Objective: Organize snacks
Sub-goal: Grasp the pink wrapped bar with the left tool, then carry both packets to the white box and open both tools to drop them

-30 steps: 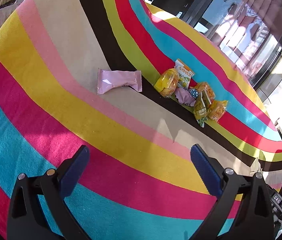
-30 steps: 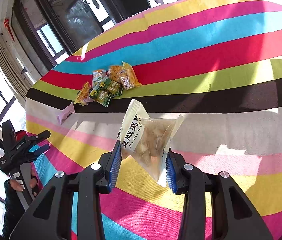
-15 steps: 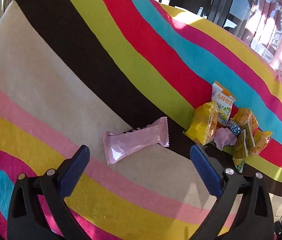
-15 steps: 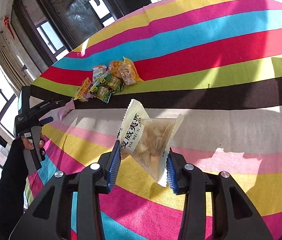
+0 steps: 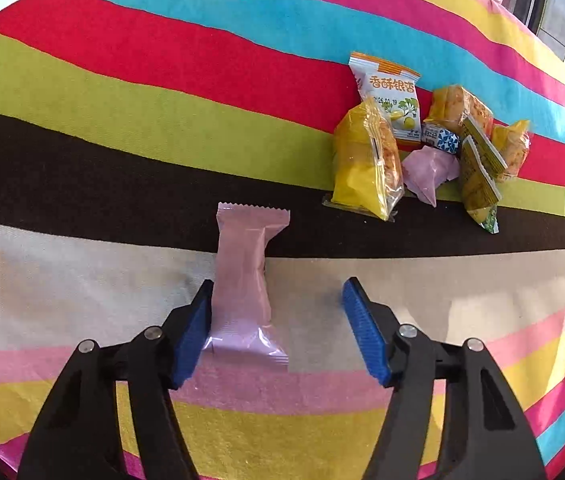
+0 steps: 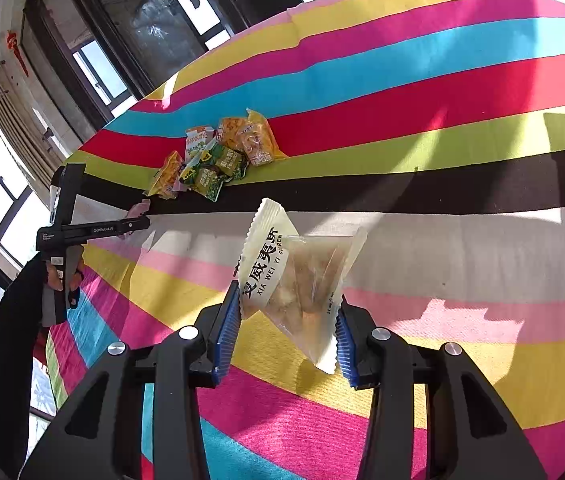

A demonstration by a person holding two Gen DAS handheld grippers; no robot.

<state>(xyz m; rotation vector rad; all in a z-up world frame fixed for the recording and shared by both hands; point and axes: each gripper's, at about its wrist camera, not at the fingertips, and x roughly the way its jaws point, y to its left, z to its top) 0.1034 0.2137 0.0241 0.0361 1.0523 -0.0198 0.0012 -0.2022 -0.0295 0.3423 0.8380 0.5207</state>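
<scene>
The left gripper (image 5: 276, 330) is closing its fingers around the pink foil-wrapped snack bar (image 5: 244, 286), lying on the beige stripe of the striped tabletop (image 5: 82, 280). Only one finger (image 5: 192, 336) is touching, so the bar may be slipping sideways. The right gripper (image 6: 288, 334) is holding the clear triangular snack packet (image 6: 300, 280) by its bulging sides; it may be sliding out.

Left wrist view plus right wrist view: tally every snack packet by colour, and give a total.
Pink plastic packets: 2, one long, one crumpled
Yellow-orange plastic bags: 3
Green foil packets: 2 visible
White-orange packet: 1
Blue-white candy: 1
Clear-white pouch: 1
Total: 10
</scene>
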